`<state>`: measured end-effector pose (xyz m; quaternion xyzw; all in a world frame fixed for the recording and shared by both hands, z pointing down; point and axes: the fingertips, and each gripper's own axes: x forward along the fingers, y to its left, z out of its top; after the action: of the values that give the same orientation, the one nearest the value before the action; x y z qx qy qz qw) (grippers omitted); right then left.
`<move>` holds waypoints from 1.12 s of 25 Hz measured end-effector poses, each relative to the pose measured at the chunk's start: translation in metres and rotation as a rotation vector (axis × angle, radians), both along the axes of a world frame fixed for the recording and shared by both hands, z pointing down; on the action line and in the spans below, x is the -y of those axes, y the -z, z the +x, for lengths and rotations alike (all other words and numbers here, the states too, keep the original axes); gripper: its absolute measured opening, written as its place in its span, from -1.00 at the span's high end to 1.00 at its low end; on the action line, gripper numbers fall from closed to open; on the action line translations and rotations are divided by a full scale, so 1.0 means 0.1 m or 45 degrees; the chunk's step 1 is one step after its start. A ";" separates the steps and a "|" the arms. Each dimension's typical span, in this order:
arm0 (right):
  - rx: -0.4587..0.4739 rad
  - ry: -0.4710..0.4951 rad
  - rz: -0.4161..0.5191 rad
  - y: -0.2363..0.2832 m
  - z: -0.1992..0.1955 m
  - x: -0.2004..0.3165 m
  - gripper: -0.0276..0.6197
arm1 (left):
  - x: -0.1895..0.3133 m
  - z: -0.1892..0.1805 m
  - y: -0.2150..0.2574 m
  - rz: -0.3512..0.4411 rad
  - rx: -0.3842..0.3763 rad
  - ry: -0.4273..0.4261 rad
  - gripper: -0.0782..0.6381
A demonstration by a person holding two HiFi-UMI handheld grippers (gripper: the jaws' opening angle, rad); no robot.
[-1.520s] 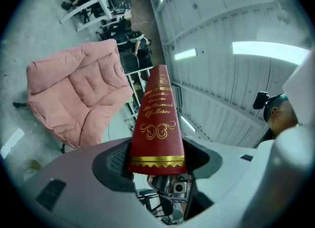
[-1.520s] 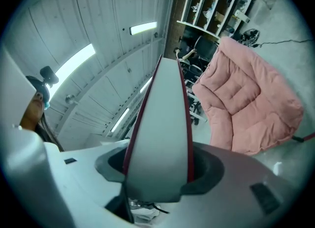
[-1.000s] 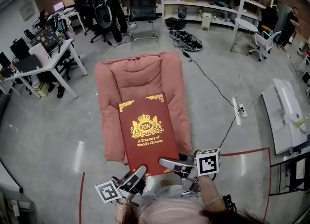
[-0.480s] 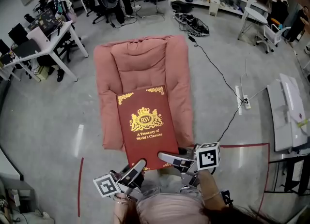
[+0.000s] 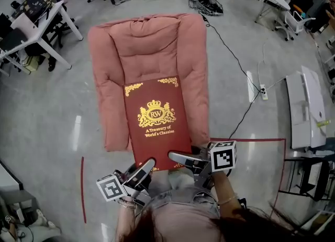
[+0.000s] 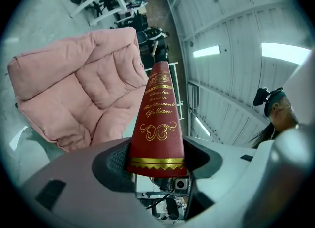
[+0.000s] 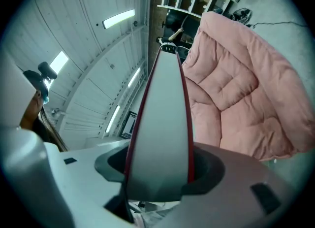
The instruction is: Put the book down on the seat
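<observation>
You've lowered the stiff red gilt-stamped book [image 5: 156, 122] toward the quilted pink seat [image 5: 149, 47] ahead; left gripper [image 5: 142, 168] clamps its spine, right gripper [image 5: 180, 158] its pages.

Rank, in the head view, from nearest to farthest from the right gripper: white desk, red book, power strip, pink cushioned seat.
1. red book, in the right gripper
2. pink cushioned seat, just ahead
3. power strip, floor right
4. white desk, far upper left

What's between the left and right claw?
The red book, its near end: left claw clamps the spine corner, right claw the page edge. Head view shows it.
</observation>
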<state>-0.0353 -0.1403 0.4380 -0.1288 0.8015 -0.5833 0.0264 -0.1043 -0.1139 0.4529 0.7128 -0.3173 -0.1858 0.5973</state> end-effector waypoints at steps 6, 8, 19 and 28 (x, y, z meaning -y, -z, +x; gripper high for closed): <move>-0.013 -0.055 -0.075 -0.23 -0.01 0.15 0.07 | 0.17 -0.02 -0.22 -0.044 0.001 -0.012 0.01; -0.019 -0.063 -0.088 -0.32 -0.02 0.22 0.07 | 0.24 -0.03 -0.30 -0.055 -0.013 -0.009 0.01; -0.063 -0.108 -0.190 -0.83 -0.09 0.50 0.07 | 0.57 -0.12 -0.77 -0.145 -0.061 0.000 0.01; -0.092 -0.116 -0.271 -1.27 -0.16 0.73 0.07 | 0.77 -0.20 -1.25 -0.224 -0.052 -0.034 0.01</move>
<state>-0.0513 -0.2137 0.5645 -0.1882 0.7288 -0.6582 0.0103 -0.1240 -0.1910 0.5783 0.6576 -0.3107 -0.1637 0.6665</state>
